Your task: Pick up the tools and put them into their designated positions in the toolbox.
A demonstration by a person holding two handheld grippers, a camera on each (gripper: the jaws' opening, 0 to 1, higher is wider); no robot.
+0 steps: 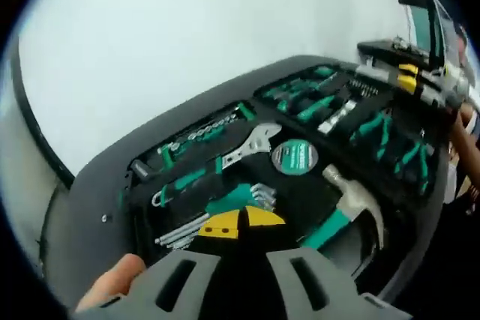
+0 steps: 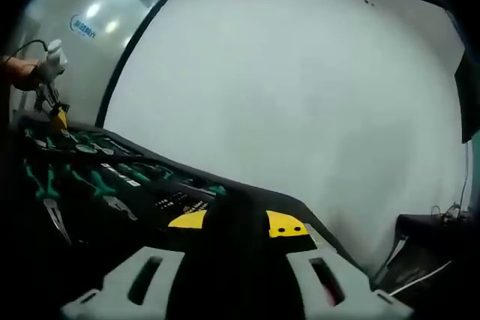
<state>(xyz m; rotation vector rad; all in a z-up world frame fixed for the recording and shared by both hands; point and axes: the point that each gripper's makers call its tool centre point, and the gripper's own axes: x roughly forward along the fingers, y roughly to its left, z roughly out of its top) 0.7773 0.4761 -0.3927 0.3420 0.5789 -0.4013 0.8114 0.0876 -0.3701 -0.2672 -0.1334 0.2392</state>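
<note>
Left gripper view, left to right: a fingertip pokes in at the bottom left beside the left hand-held gripper, whose jaws are pinched on a yellow-and-black tool. Beyond it is the open black toolbox: sockets in a row at the upper left, an adjustable wrench near centre, hex keys just past the jaws, a round tape measure, then a hammer with a green handle to the right. Green-handled pliers lie in the far right section. The other hand-held gripper hangs over the far right corner.

Right gripper view: the toolbox tray with green tools sits left; the right hand-held gripper is clamped on a yellow-and-black tool of its own.
</note>
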